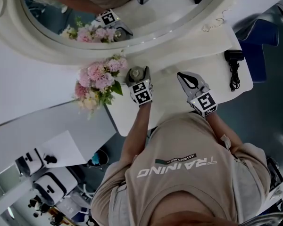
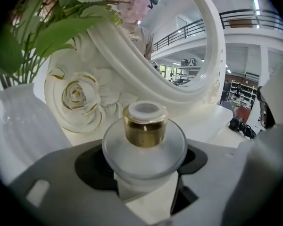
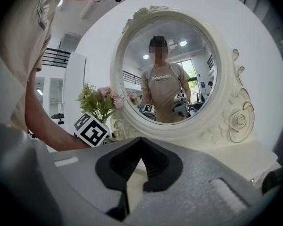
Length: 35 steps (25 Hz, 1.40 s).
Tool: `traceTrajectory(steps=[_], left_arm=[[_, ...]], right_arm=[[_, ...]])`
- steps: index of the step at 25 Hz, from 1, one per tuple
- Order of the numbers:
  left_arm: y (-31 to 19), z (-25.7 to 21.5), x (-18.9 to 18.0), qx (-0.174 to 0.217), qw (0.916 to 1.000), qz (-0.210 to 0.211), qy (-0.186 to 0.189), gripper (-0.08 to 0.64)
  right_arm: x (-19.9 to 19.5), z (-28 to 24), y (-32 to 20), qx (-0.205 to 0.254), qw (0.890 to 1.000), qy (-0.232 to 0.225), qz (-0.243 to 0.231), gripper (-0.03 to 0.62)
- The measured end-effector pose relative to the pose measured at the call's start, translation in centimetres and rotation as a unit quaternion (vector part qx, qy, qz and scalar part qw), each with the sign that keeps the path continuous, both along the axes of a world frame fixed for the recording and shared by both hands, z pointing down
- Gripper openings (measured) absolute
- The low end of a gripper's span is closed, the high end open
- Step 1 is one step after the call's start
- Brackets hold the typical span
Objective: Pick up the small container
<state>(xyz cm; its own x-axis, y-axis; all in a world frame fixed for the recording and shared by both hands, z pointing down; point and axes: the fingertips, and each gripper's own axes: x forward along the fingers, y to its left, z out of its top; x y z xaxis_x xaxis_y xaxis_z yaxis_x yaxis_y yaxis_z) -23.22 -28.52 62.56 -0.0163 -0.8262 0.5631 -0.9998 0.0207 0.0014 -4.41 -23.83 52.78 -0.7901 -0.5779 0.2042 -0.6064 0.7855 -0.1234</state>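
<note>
The small container (image 2: 145, 140) is a frosted white jar with a gold collar and white cap. It sits between the jaws of my left gripper (image 2: 144, 175), which is shut on its body. In the head view the same container (image 1: 136, 73) shows at the tip of the left gripper (image 1: 137, 78), close to the mirror's base. I cannot tell whether the jar rests on the table or hangs above it. My right gripper (image 1: 186, 79) hovers over the white table (image 1: 170, 105) to the right. Its jaws meet in the right gripper view (image 3: 137, 163), with nothing between them.
A large round mirror with a white ornate frame (image 1: 146, 44) stands just behind the container. A white vase of pink flowers (image 1: 98, 81) stands to its left, near the table's left edge. A black device with a cable (image 1: 234, 66) lies at the far right.
</note>
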Motion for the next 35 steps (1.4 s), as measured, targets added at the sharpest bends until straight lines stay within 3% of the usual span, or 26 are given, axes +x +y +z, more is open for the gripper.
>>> traceTrajectory(steps=[8, 20, 35], left_arm=[[3.8, -0.7, 1.0, 0.002, 0.9996, 0.027, 0.007, 0.354], [10.2, -1.7, 0.0, 0.008, 0.9993, 0.033, 0.016, 0.354], [15.9, -7.7, -1.5, 0.05, 0.9978, 0.042, 0.013, 0.354]], right_arm=[[-0.7, 0.0, 1.9, 0.006, 1.0, -0.003, -0.007, 0.003], [-1.5, -0.2, 6.0, 0.014, 1.0, 0.012, -0.024, 0.003], [-3.0, -2.3, 8.5, 0.041, 0.997, 0.02, -0.059, 0.003]])
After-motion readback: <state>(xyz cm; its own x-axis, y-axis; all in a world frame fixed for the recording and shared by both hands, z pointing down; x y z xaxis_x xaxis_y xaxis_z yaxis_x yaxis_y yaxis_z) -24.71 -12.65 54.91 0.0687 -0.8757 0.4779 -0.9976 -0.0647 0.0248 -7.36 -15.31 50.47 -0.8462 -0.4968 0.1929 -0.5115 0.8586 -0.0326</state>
